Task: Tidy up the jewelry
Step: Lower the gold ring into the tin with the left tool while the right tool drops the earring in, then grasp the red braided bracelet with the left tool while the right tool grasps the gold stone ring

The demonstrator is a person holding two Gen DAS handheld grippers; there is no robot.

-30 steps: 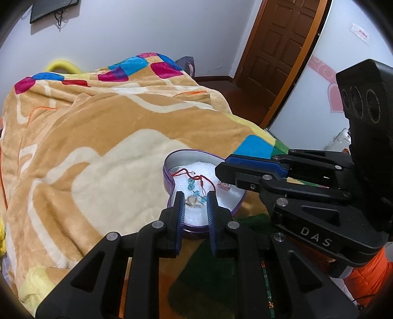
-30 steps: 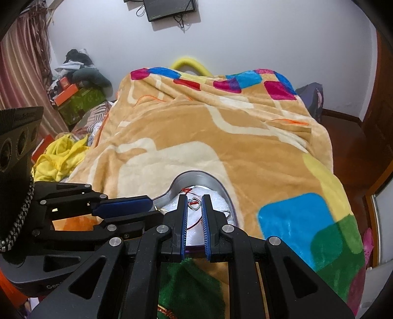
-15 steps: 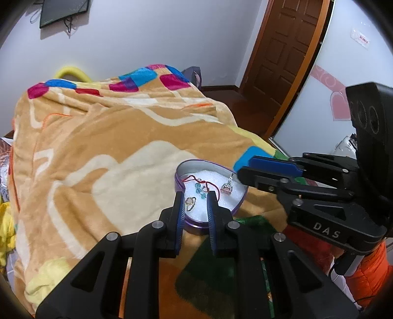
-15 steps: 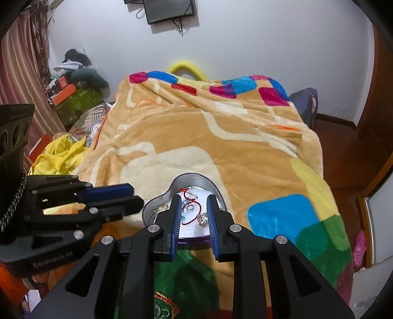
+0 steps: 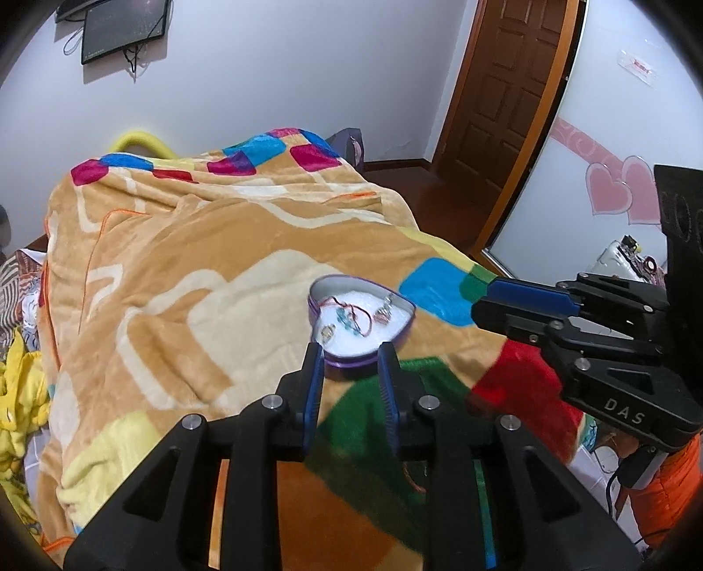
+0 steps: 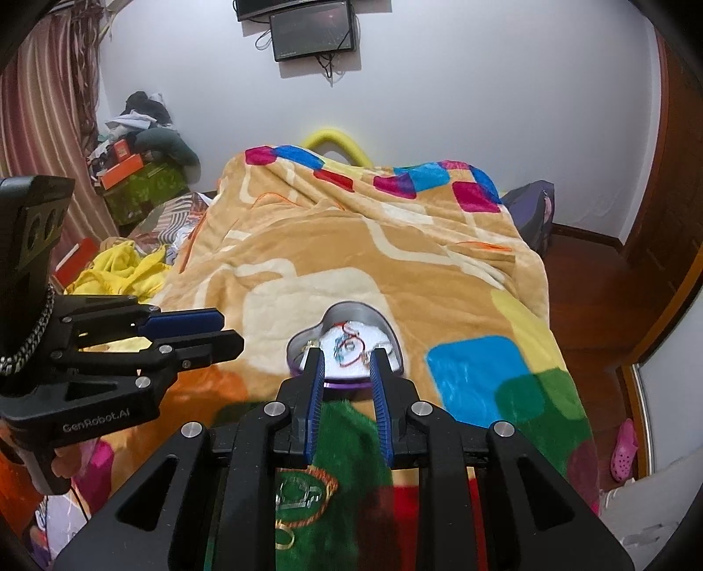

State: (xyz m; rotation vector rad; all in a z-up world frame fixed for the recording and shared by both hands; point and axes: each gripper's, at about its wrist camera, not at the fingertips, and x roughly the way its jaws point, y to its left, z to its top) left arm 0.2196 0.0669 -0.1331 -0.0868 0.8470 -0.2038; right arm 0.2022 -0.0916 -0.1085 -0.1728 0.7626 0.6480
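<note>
A purple heart-shaped tin (image 5: 351, 362) with a white lining lies on the blanket. In it are a red cord bracelet with blue beads (image 5: 351, 317), a ring (image 5: 327, 332) and a small pink pendant (image 5: 381, 314). The tin also shows in the right wrist view (image 6: 347, 384), with the bracelet (image 6: 347, 349) inside. My left gripper (image 5: 351, 355) is open and empty, just short of the tin's near rim. My right gripper (image 6: 346, 358) is open and empty, also just short of the tin. Each gripper shows in the other's view, the right one (image 5: 523, 303) and the left one (image 6: 193, 334).
The tin rests on a tan patchwork blanket (image 5: 197, 272) covering a bed. Yellow clothes (image 6: 118, 272) and boxes (image 6: 132, 171) lie left of the bed. A brown door (image 5: 509, 96) stands at the far right. A screen (image 6: 314, 30) hangs on the wall.
Both grippers have pulled back from the tin and opened wider. The right gripper, which was over the tin, is now off to its side. The jewelry stays in the tin.
</note>
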